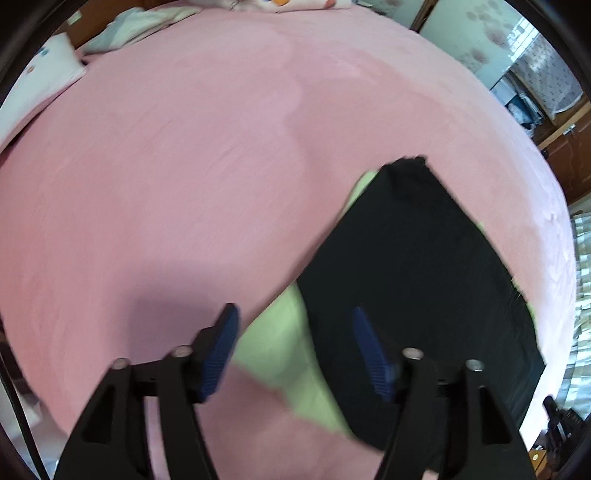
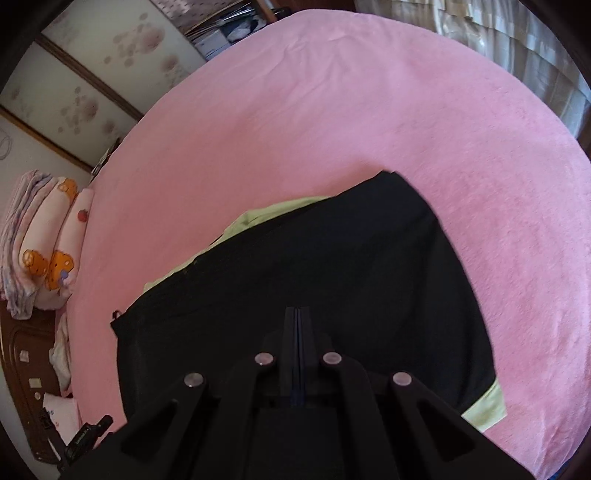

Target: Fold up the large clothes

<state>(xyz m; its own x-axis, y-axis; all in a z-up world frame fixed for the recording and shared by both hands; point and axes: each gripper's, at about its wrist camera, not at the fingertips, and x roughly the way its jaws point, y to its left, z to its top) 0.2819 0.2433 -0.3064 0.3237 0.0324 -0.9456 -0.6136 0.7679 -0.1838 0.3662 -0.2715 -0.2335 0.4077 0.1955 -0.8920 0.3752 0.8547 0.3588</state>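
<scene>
A black garment (image 1: pixel 424 258) with a light-green layer (image 1: pixel 280 339) showing at its edges lies flat on the pink bedspread (image 1: pixel 184 184). My left gripper (image 1: pixel 293 317) hovers above the garment's left edge. It is open, with blue pads (image 1: pixel 221 350) wide apart and nothing between them. In the right wrist view the same black garment (image 2: pixel 332 258) fills the middle, with green showing at its far left edge (image 2: pixel 280 210) and near right corner (image 2: pixel 484 406). My right gripper (image 2: pixel 298 314) is above the black cloth, its pads pressed together with nothing seen between them.
Cartoon-print pillows and folded bedding (image 2: pixel 48 243) are stacked at the head of the bed by a dark wooden headboard (image 2: pixel 26 350). A flower-patterned sliding-door wardrobe (image 2: pixel 92 85) stands beyond the bed. Curtains (image 2: pixel 498 33) hang on the far side. Pink bedspread (image 2: pixel 369 110) surrounds the garment.
</scene>
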